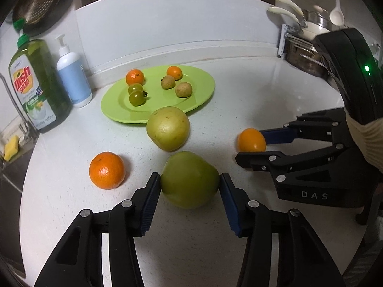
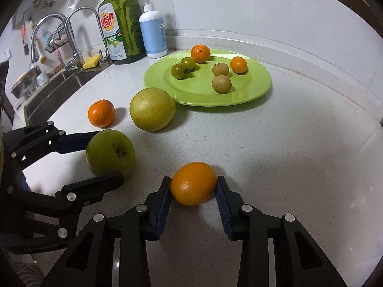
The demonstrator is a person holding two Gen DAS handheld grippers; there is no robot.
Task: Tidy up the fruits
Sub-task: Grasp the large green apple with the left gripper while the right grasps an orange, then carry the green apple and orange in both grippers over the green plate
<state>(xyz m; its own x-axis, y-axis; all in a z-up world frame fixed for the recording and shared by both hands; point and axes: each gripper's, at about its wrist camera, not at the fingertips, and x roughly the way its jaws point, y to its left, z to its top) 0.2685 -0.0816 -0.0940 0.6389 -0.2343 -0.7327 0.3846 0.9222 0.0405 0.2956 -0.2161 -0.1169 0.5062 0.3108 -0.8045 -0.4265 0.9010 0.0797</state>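
Fruit is about half sorted, by the look of it. Six small pieces already sit on the green plate (image 2: 258, 91): two little oranges, two green tomatoes (image 2: 180, 71) and two brownish round fruits (image 2: 221, 84), grouped loosely in pairs. Four bigger pieces are still out on the white counter (image 2: 287, 143).

Both grippers are busy at once. The left gripper (image 1: 190, 183) has its pads pressed against either side of the green apple (image 1: 190, 179), fingers closed on it, though the apple seems to be resting on the counter, not lifted. The right gripper (image 2: 193, 186) has closed likewise on a smooth orange (image 2: 193, 183), which also looks to be sitting on the surface.

Left untouched are the yellow-green pomelo (image 2: 152, 109), lying just beside the plate's near rim, and a mandarin (image 2: 101, 113) a little further toward the sink (image 2: 57, 83).

My guess is the two gripped fruits go to the plate next, then the other two; room there looks tight for the pomelo.
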